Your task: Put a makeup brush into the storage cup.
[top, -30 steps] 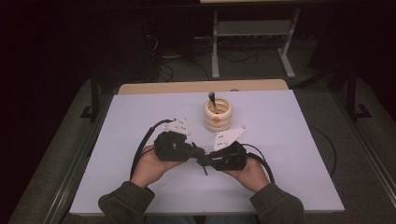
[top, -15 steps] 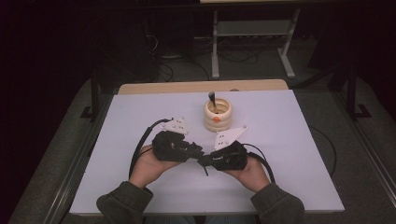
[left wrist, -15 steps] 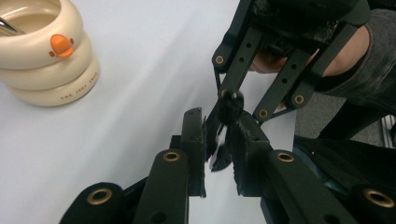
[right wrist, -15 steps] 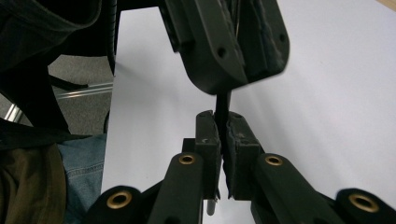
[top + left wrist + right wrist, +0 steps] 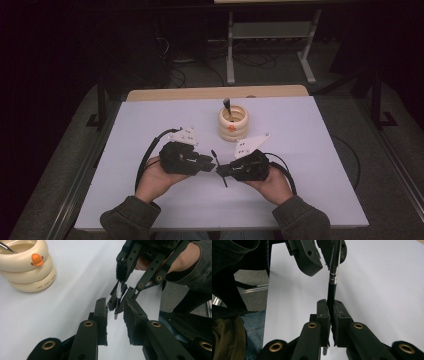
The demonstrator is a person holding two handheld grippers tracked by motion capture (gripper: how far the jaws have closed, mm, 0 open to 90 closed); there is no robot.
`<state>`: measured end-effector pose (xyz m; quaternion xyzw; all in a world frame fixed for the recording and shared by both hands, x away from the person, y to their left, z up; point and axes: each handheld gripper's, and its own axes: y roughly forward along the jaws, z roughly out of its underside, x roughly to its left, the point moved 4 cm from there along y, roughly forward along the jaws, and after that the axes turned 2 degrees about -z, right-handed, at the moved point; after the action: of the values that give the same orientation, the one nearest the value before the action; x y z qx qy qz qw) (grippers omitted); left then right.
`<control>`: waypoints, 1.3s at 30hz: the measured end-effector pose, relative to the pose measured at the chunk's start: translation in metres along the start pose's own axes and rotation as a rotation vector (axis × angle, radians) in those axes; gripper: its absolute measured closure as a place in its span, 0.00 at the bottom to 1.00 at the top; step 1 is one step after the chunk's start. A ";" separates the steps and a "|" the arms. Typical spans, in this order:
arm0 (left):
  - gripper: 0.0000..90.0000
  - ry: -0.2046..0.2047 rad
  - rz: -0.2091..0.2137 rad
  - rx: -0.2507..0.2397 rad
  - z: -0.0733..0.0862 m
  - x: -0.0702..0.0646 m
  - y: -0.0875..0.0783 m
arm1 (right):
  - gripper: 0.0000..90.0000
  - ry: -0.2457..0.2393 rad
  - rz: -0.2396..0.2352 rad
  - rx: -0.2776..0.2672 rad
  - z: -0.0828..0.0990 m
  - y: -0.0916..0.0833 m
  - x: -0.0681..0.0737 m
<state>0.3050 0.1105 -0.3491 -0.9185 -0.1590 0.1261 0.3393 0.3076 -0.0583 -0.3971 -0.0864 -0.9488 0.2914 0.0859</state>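
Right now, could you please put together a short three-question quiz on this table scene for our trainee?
1. True or false: the right tool is shut on the black pen.
2. Which is correct of the left tool? A. clamped on the pen. B. jaws parted, pads off the pen. C. resting in the holder.
3. What colour is the small duck shape on the cream ringed holder?

Key
1. True: its pads press on the pen's barrel.
2. B: the left tool's jaws have just been opening, with the pen's end by them but unpressed.
3. Orange.
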 end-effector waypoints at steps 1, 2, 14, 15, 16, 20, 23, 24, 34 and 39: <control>0.80 0.003 0.000 0.004 0.001 0.000 0.000 | 0.93 0.000 0.001 0.000 0.000 0.000 0.000; 0.80 -0.003 0.000 0.001 0.001 0.000 0.000 | 0.93 0.000 0.002 -0.001 0.000 -0.001 0.000; 0.79 -0.012 -0.015 0.005 0.009 0.002 -0.003 | 0.93 0.013 0.015 0.007 0.002 -0.007 -0.003; 0.79 -0.006 -0.017 0.009 0.010 0.003 -0.003 | 0.93 0.012 0.018 0.004 0.003 -0.007 -0.004; 0.79 -0.008 -0.017 0.005 0.011 0.003 -0.003 | 0.93 0.017 0.018 0.004 0.003 -0.007 -0.004; 0.78 -0.013 -0.024 0.009 0.015 0.004 -0.004 | 0.93 0.015 0.027 0.005 0.003 -0.010 -0.006; 0.78 -0.012 -0.027 0.012 0.017 0.005 -0.005 | 0.93 0.021 0.028 0.002 0.003 -0.012 -0.006; 0.78 -0.016 -0.028 0.009 0.018 0.005 -0.005 | 0.93 0.023 0.030 0.004 0.003 -0.013 -0.007; 0.77 -0.021 -0.045 0.015 0.027 0.005 -0.007 | 0.93 0.034 0.038 0.002 0.004 -0.018 -0.010; 0.76 -0.024 -0.052 0.015 0.032 0.006 -0.008 | 0.93 0.041 0.042 0.005 0.004 -0.020 -0.011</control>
<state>0.2981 0.1367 -0.3682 -0.9099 -0.1861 0.1294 0.3476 0.3153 -0.0792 -0.3908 -0.1118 -0.9441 0.2938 0.0994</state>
